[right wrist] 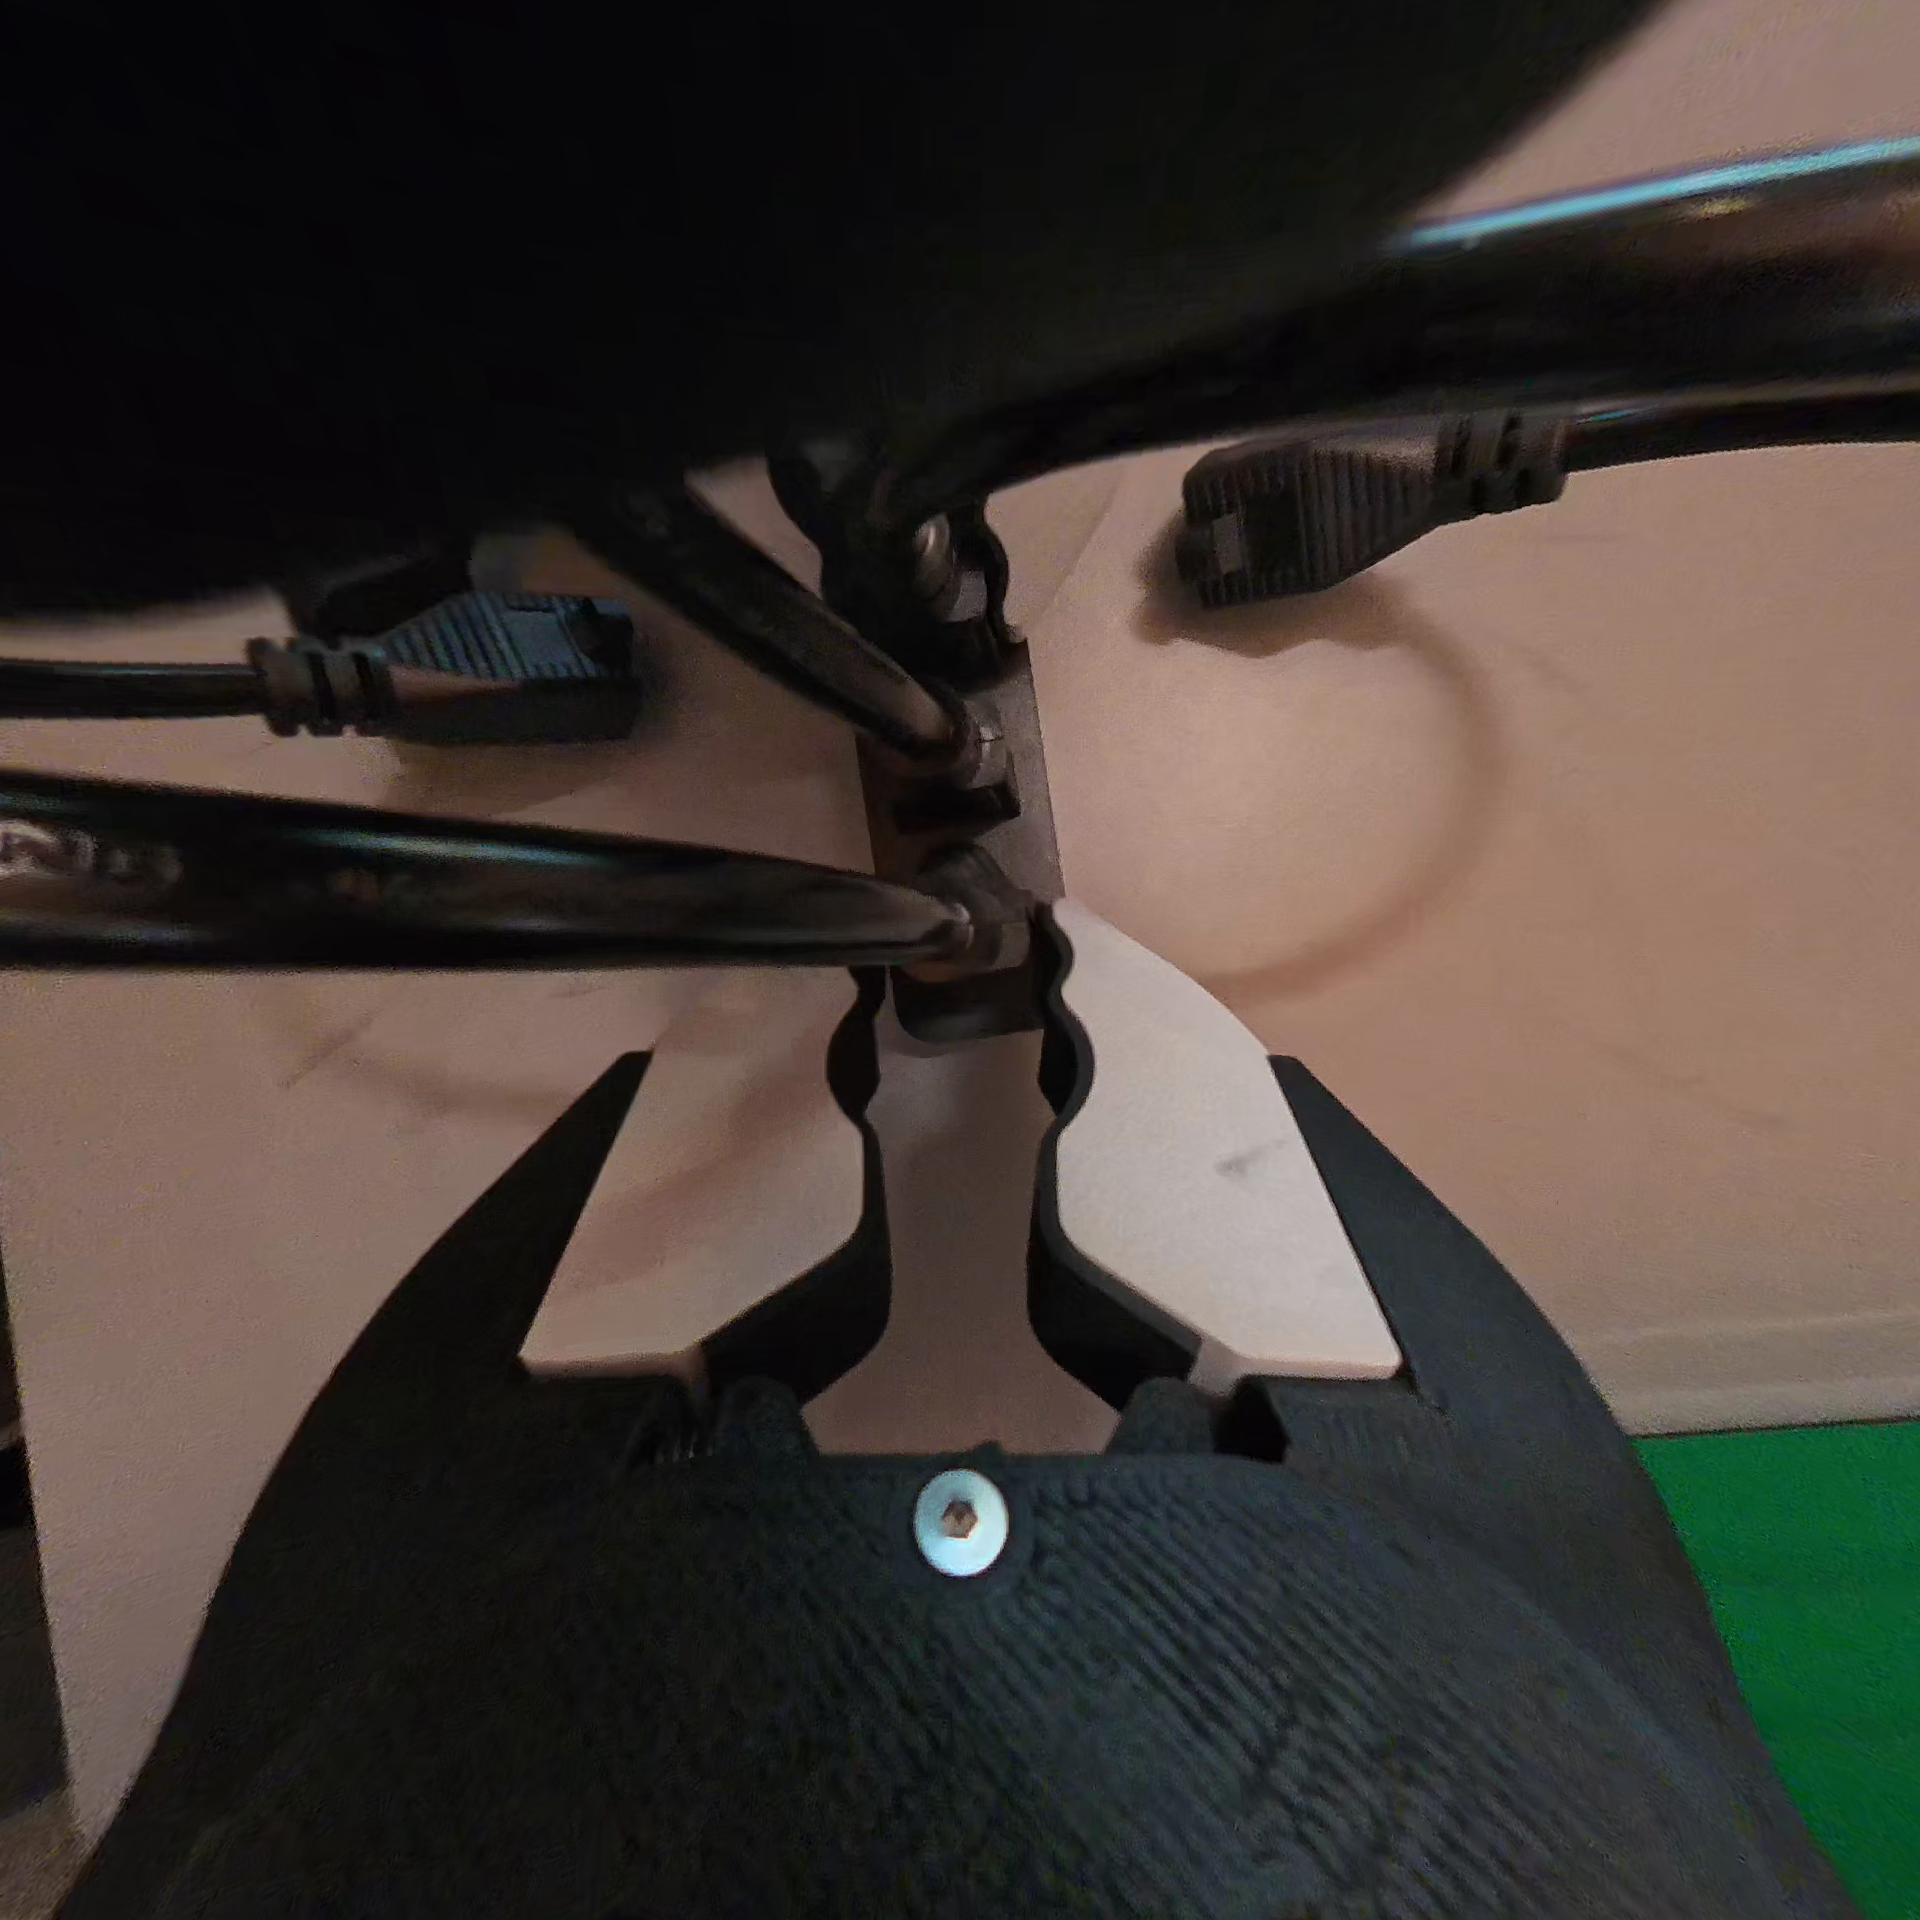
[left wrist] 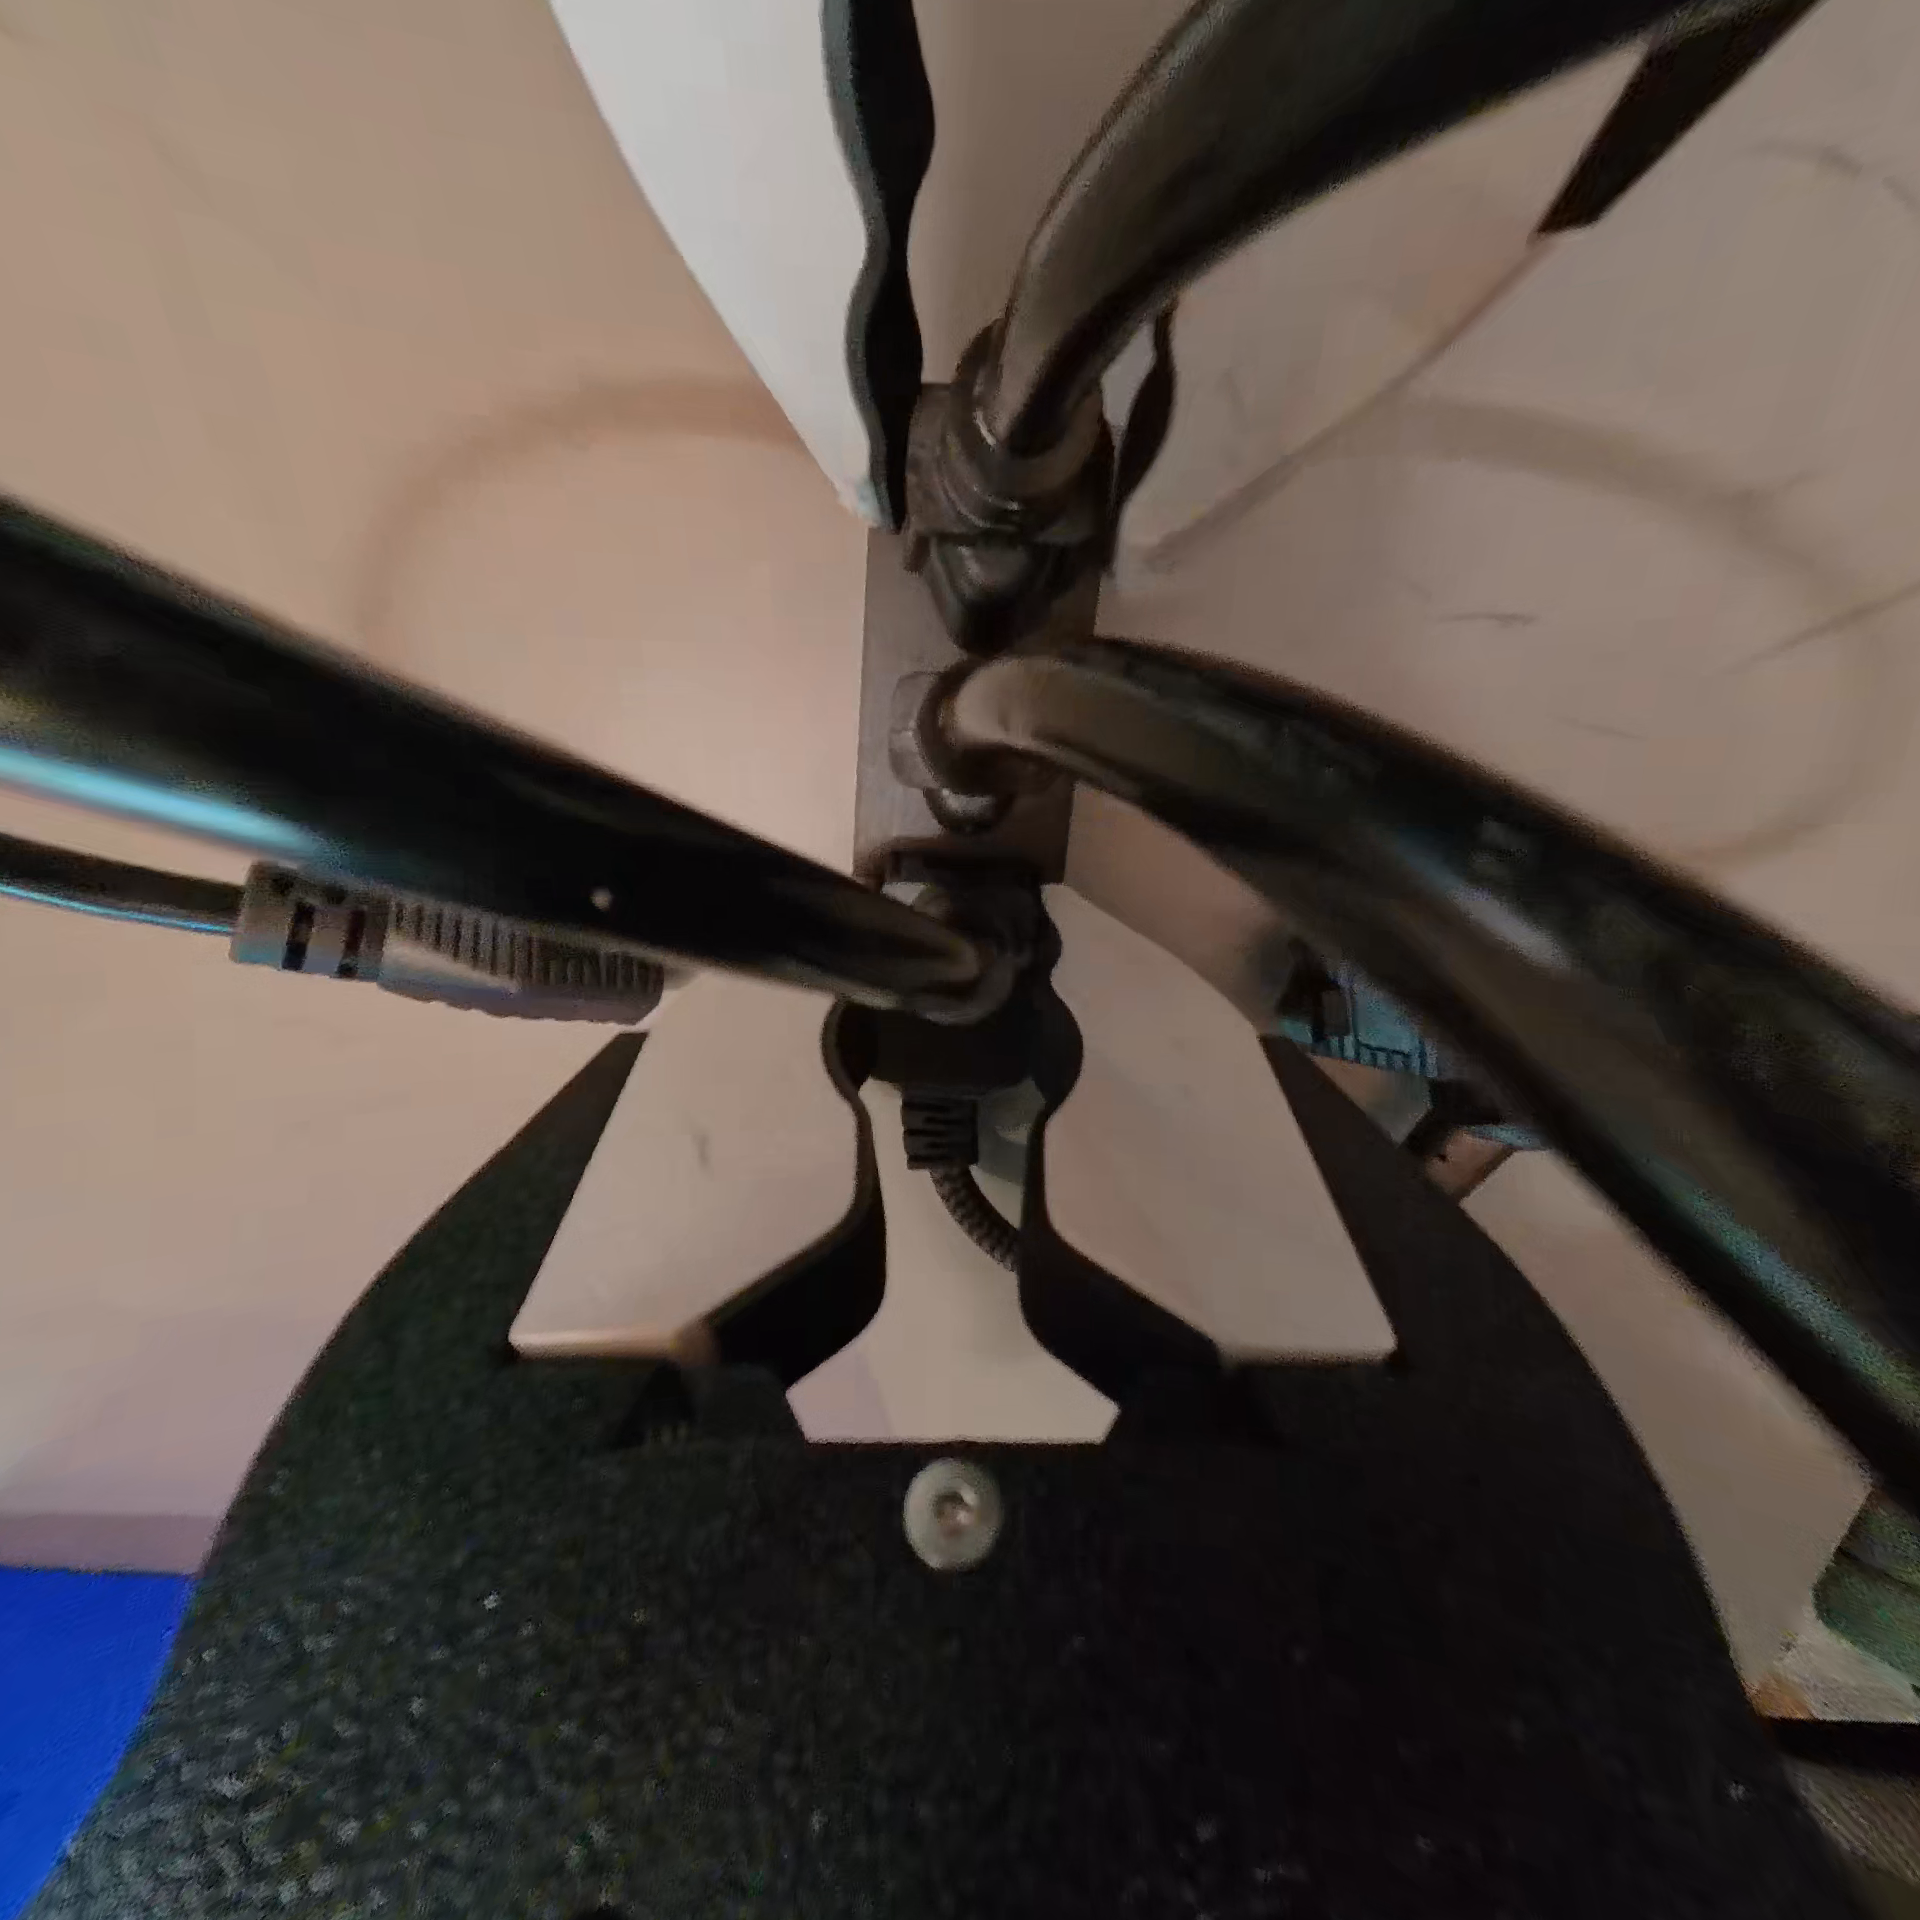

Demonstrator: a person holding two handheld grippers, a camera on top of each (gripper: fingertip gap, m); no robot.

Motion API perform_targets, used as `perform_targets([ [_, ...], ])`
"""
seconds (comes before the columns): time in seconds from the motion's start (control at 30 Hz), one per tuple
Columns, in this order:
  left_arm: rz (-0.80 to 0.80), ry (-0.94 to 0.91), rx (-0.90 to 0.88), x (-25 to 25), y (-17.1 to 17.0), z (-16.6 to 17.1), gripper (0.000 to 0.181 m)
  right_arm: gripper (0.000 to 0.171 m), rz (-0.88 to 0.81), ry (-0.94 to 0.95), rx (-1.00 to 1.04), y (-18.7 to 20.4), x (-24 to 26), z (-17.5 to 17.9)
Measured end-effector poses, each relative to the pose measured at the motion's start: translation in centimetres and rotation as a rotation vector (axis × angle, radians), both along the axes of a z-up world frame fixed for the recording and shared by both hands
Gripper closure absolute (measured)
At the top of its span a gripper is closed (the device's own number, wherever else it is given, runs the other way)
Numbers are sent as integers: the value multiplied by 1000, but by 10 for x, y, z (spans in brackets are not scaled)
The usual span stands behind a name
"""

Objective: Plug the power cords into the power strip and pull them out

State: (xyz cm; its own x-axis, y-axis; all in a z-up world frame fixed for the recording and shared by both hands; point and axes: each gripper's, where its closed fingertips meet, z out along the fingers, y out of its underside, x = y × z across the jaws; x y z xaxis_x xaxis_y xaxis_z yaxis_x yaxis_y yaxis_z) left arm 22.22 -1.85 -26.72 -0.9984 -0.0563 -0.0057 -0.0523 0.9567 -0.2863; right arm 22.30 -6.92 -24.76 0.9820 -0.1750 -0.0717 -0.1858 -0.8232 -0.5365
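A narrow grey-brown power strip [left wrist: 881,727] lies on a beige table, seen end-on, with three black power cords plugged in a row. My left gripper [left wrist: 951,1049] is shut around the strip's near end, where its braided cable [left wrist: 977,1216] leaves. My right gripper shows at the far end in the left wrist view [left wrist: 997,488], white-backed fingers closed on the farthest plug [left wrist: 987,561]. In the right wrist view the right gripper [right wrist: 961,997] is shut on that same plug [right wrist: 956,1003], whose cord [right wrist: 520,894] runs left. The strip [right wrist: 1031,748] runs away behind it.
Loose black connector ends lie on the table beside the strip [right wrist: 499,675] [right wrist: 1351,509], and one shows in the left wrist view [left wrist: 447,956]. Thick cords arch over both sides. Blue floor [left wrist: 83,1683] and green floor [right wrist: 1787,1621] lie past the table edges. Across from one pair of fingers to the other is roughly 6 cm.
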Motion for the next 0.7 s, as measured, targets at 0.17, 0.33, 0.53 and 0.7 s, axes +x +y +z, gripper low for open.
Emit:
perform_targets([
  [0.17,11,-36,-54,2,0,0,154,146,26,-71,-20,-2,0,-1],
  [0.33,30,91,-127,-7,13,2,154,146,9,-88,-13,-1,0,-2],
  [0.53,-17,33,-137,-4,14,-1,156,146,15,-97,-40,-2,0,-3],
  [0.7,-21,31,-133,-4,20,-1,145,146,40,-146,-143,-9,-2,-16],
])
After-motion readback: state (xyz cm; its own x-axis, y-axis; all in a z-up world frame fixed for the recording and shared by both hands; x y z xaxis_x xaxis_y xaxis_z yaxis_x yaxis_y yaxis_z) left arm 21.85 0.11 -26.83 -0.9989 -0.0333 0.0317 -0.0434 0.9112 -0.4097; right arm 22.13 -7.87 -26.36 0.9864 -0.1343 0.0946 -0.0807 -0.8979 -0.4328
